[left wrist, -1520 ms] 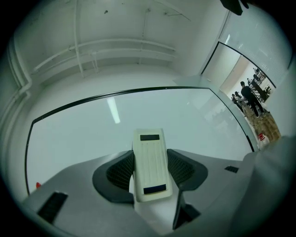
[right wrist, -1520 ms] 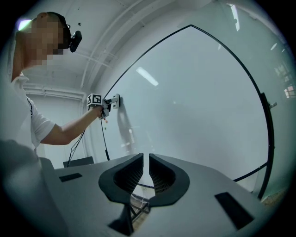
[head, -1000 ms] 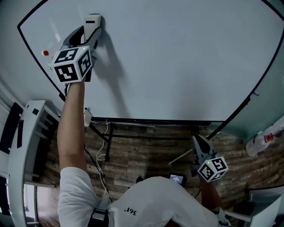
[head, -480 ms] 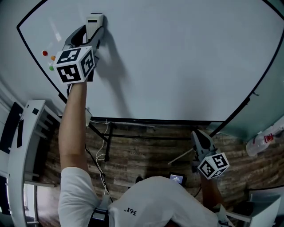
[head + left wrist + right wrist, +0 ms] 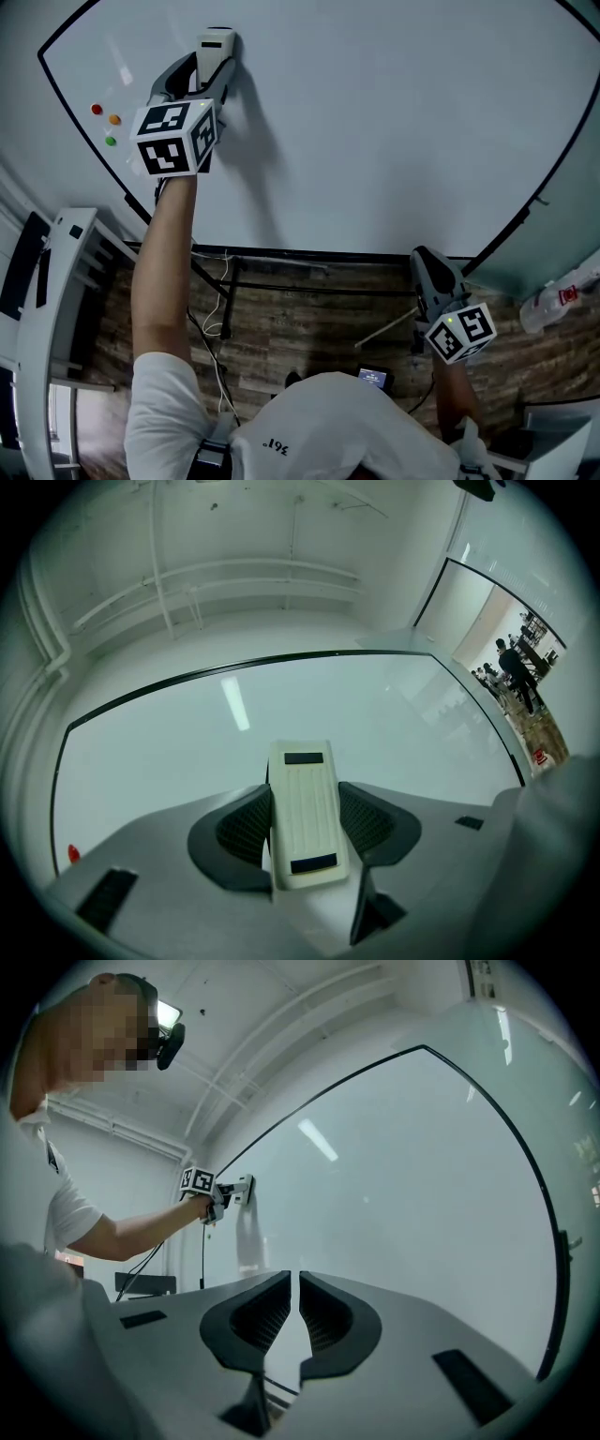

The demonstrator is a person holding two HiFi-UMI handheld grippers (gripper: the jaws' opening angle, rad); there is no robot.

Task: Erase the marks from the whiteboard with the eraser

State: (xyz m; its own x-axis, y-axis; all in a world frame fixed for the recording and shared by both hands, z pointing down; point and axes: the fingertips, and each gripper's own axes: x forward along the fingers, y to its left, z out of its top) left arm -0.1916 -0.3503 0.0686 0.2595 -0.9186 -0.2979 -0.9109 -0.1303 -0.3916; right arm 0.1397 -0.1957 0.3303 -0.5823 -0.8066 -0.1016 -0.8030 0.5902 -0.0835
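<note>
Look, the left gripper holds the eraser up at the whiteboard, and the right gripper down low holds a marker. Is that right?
Not quite. The right gripper holds no marker: the right gripper view shows its jaws nearly together with nothing between them. The rest stands: the left gripper holds the eraser up at the whiteboard.

The eraser (image 5: 215,49) is held between the left tongs (image 5: 212,67), flat against the upper left part of the whiteboard (image 5: 375,122). Three small round dots (image 5: 105,118) are set on the board to the left of them, near its left edge. The right tongs (image 5: 427,270) are held low at the right, below the board's lower edge and above the floor (image 5: 309,328), well apart from the eraser.
</note>
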